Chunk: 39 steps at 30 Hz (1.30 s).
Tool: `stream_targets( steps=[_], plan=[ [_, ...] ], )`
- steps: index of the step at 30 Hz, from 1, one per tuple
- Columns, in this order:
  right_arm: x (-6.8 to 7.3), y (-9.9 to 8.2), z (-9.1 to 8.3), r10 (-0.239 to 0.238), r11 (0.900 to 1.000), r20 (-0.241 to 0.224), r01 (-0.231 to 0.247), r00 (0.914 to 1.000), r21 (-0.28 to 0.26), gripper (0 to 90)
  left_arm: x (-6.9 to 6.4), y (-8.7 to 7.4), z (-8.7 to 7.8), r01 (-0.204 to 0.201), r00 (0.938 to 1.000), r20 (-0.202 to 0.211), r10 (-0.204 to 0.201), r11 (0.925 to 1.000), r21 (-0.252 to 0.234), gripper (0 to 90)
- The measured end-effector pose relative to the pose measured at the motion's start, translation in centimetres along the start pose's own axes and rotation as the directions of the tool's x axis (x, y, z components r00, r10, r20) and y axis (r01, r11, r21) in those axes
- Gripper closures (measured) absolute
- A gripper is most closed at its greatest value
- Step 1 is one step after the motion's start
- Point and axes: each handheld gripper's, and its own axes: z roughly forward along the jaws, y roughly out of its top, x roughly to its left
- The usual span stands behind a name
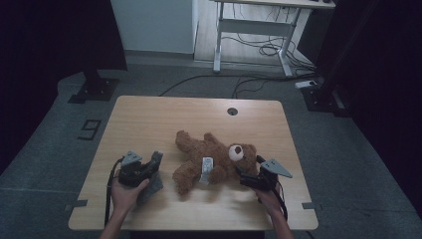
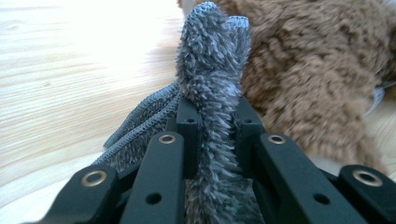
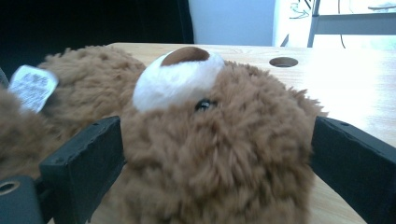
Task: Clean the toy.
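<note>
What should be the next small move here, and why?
Probably close the right gripper on the teddy bear's head: its jaws stand wide on both sides of the head. The left gripper already pinches the grey cloth beside the bear.

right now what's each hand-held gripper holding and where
The left hand-held gripper is shut on a bunched fold of the grey cloth. The right hand-held gripper has its jaws wide on either side of the teddy bear's head; whether they grip it cannot be told.

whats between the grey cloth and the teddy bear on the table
Nothing: in the high view a narrow strip of bare table separates the grey cloth, held in the left tongs, from the teddy bear.
</note>
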Motion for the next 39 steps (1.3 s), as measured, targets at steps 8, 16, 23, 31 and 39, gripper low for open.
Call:
stream_targets(
  steps=[8, 16, 23, 31, 39],
  plan=[
    [-0.9, -1.0, -1.8, -0.007, 0.9993, -0.015, 0.007, 0.9999, 0.038, 4.7, 2.5, -1.8, -2.6, 0.011, 0.9936, -0.113, -0.007, 0.9992, 0.039, 75.2],
    [-1.3, -2.1, -2.5, 0.002, 0.9971, -0.003, -0.002, 1.0, 0.077, 5.8, 4.6, -4.1, -3.2, 0.028, 0.9748, -0.223, -0.003, 0.9934, 0.111, 74.1],
    [-1.9, -2.6, -3.0, 0.019, 0.9962, 0.01, -0.019, 0.9998, 0.085, 6.6, 4.6, -5.1, -1.7, 0.043, 0.9764, -0.216, -0.008, 0.9863, 0.159, 67.0],
    [-2.0, -2.5, -3.0, 0.022, 0.9965, 0.01, -0.022, 0.9997, 0.081, 7.3, 3.4, -3.0, -4.2, -0.015, 0.979, -0.204, 0.014, 0.9999, -0.003, 29.9],
    [-2.0, -2.5, -3.3, 0.031, 0.9967, 0.017, -0.032, 0.9994, 0.074, 8.1, 0.8, -1.2, -5.3, -0.064, 0.9926, -0.106, 0.06, 0.9973, -0.036, 25.7]
  ],
)
